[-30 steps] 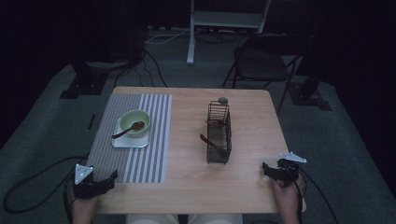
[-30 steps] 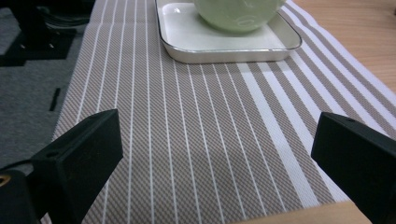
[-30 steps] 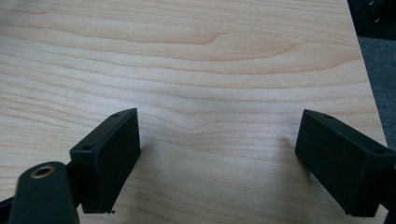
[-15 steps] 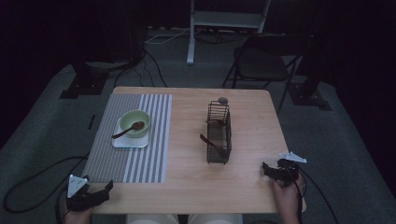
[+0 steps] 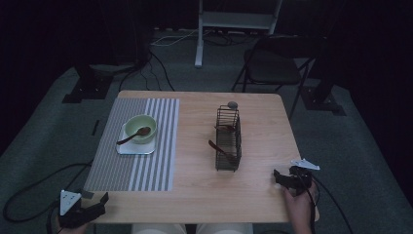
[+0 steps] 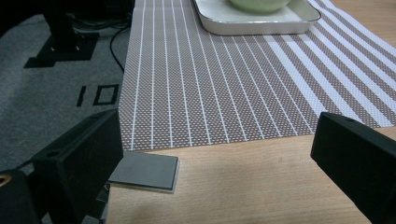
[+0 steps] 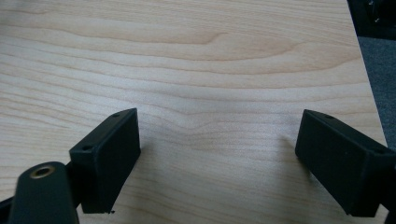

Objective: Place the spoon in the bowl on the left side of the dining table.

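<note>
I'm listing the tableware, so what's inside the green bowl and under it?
Inside the green bowl rests a brown spoon, its handle sticking out over the rim. Under the bowl is a white square tray on the striped placemat. The bowl's bottom is too dim to check.

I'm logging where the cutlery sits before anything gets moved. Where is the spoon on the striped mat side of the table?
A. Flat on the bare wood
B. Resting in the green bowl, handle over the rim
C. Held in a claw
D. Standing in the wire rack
B: the spoon lies in the green bowl, which sits on the white tray.
</note>
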Demonstrator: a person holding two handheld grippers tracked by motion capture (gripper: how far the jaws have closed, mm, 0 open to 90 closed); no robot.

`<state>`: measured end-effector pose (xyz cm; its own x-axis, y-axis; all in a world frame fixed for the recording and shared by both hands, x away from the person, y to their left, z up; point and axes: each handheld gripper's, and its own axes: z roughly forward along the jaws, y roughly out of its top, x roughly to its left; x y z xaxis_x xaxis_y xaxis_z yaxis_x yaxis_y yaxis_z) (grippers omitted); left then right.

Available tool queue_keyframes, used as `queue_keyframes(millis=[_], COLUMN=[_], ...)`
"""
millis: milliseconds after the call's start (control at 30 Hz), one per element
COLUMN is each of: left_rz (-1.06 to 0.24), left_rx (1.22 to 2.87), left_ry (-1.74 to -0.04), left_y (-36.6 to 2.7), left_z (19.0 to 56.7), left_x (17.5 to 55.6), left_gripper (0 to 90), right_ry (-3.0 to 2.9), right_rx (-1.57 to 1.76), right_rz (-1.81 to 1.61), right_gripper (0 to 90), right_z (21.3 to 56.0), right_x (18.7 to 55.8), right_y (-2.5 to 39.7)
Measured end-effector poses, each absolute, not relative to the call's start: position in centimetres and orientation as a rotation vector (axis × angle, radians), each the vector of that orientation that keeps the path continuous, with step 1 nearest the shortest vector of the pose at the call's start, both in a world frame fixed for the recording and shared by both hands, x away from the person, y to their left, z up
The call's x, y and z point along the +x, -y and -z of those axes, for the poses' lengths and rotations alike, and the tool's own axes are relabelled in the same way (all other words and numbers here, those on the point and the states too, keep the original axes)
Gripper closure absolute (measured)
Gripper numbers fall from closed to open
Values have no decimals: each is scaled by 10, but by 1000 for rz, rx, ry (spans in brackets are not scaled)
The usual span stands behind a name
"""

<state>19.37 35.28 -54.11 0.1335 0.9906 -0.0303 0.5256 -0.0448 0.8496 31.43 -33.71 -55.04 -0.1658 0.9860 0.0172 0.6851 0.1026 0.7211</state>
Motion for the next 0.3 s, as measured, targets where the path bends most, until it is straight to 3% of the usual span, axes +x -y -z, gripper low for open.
queue_keyframes(millis=[300], left_rz=[-788], left_rx=[1682], left_ry=[-1485], left_y=[-349], left_z=[542], left_x=[197], left_gripper=[23], right_ry=[-1912], right_rx=[1624], right_rz=[-830], right_gripper=[131], right_z=[550], right_x=[315], right_y=[333])
